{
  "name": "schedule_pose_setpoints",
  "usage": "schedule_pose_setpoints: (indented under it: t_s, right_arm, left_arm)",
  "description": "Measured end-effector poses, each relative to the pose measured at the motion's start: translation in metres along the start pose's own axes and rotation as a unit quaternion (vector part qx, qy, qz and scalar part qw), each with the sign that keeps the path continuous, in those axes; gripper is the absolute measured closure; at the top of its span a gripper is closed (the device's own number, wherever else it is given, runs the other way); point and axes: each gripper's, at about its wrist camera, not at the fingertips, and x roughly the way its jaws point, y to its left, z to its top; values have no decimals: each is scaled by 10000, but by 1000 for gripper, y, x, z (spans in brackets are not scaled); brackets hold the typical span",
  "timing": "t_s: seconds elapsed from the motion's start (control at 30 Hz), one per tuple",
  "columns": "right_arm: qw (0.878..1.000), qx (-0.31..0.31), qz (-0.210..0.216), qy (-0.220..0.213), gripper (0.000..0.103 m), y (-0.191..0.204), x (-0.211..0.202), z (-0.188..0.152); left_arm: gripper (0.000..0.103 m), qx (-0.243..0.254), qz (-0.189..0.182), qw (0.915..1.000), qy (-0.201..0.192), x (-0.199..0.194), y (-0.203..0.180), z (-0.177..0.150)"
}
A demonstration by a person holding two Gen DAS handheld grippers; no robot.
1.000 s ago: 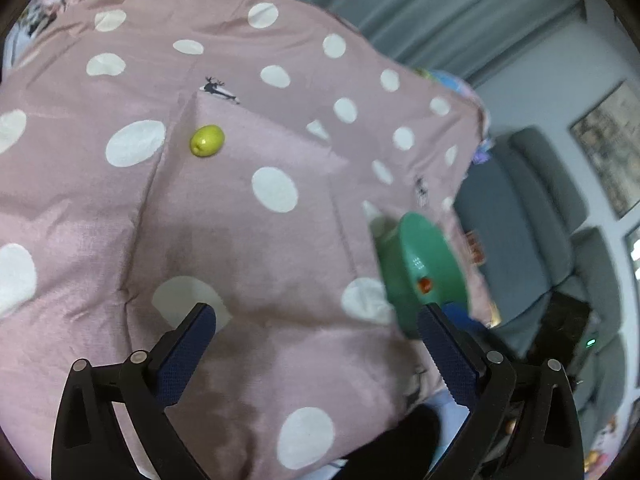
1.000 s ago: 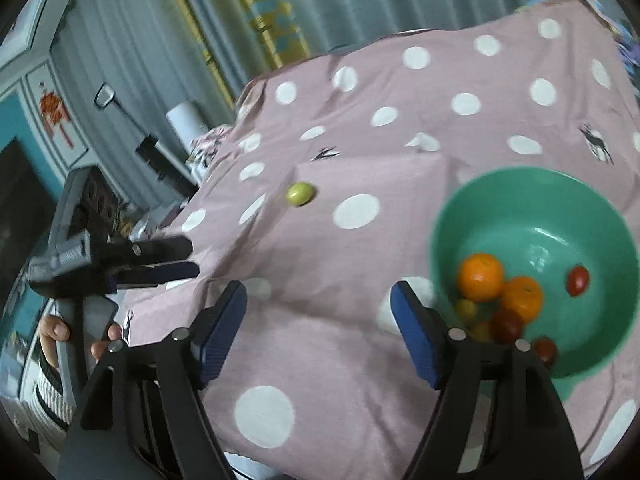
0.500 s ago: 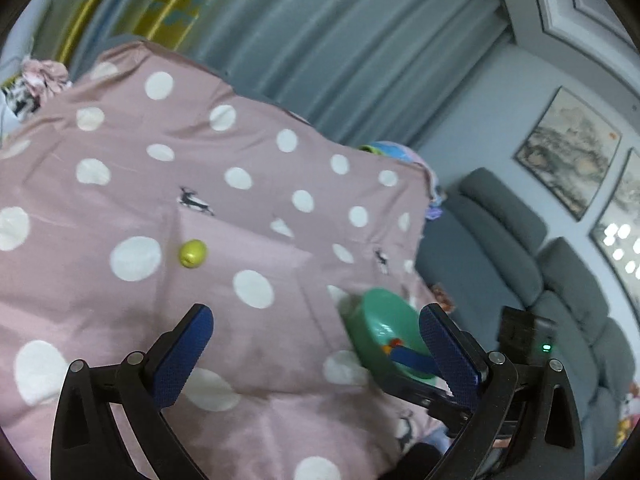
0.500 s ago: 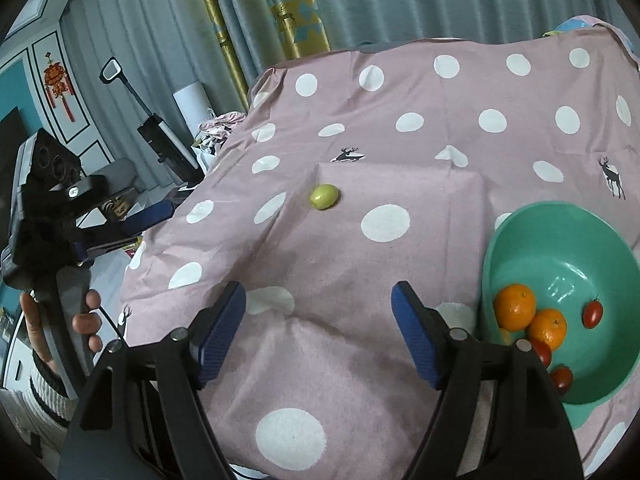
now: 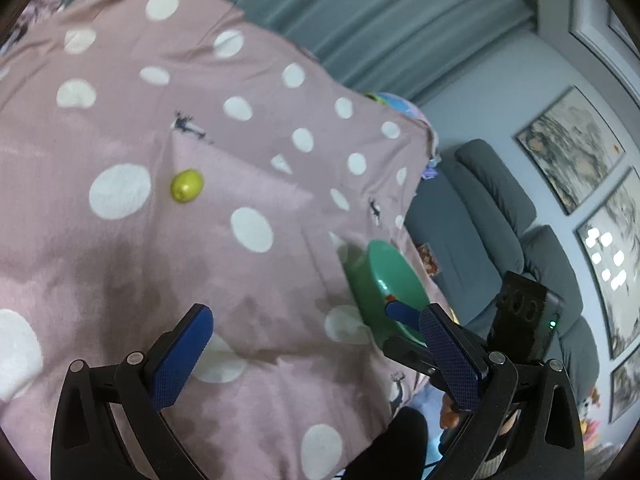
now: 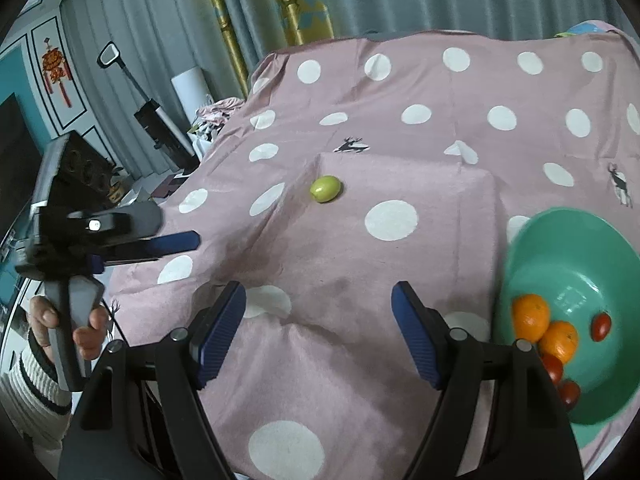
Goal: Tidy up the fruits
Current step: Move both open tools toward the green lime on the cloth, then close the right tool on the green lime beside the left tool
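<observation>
Dim, soft indoor light; fisheye-bent edges, slight motion blur.

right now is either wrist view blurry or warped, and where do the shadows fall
Left wrist view: soft and smeared across the polka-dot cloth, the green fruit fuzzy, a dark shadow ahead of the left gripper. Right wrist view: sharper, the green bowl stretched at the fisheye edge, a faint shadow ahead of the right gripper.
</observation>
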Motion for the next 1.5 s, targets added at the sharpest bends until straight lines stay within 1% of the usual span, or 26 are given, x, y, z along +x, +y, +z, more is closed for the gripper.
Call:
schedule_pose_setpoints:
  t_s: [0.07, 0.13, 0.23, 0.3, 0.43, 0.57, 0.67, 0.83, 1.0, 1.1, 1.23, 1.33, 1.47, 1.5]
  right_arm:
    - [10000, -59, 22, 60, 27, 0, 11, 5]
    - [9999, -96, 28, 95, 27, 0, 18, 9]
    - [9997, -133, 92, 164, 27, -2, 34, 19]
    - [9997, -147, 110, 189, 27, -3, 41, 23]
    - [9993, -209, 176, 244, 27, -3, 60, 36]
    - [9989, -208, 278, 323, 27, -4, 81, 49]
    - [9987, -157, 308, 372, 27, -7, 97, 57]
    - [9980, -49, 277, 559, 27, -12, 126, 66]
    - [9962, 266, 570, 597, 27, -22, 144, 75]
    - [9944, 422, 752, 619, 27, -26, 155, 80]
    - [9900, 680, 998, 728, 27, -33, 174, 83]
    - [9864, 838, 1212, 729, 28, -35, 182, 85]
    - [9793, 1180, 1481, 709, 32, -42, 193, 84]
    - [9774, 1266, 1533, 725, 36, -44, 196, 84]
  left_arm:
    - [1, -99, 33, 9999, 29, 3, 6, 3]
    - [1, -72, 104, 9999, 26, 2, 10, 6]
    - [1, 103, 470, 9988, 41, 2, 11, 17]
    - [1, 134, 675, 9976, 65, 4, 15, 24]
    - [1, 276, 1202, 9922, 194, 15, 20, 46]
    - [1, 487, 1489, 9870, 349, 29, 25, 63]
    - [1, 608, 1617, 9836, 527, 43, 29, 75]
    - [1, 592, 1692, 9812, 709, 59, 40, 102]
    - [1, 443, 1466, 9835, 965, 77, 50, 121]
    - [1, 272, 1423, 9833, 1104, 91, 57, 126]
    - [1, 246, 1367, 9825, 1237, 108, 59, 128]
    - [1, 206, 1380, 9819, 1280, 117, 60, 130]
    - [1, 104, 1387, 9807, 1376, 126, 67, 132]
    - [1, 86, 1401, 9800, 1409, 128, 68, 132]
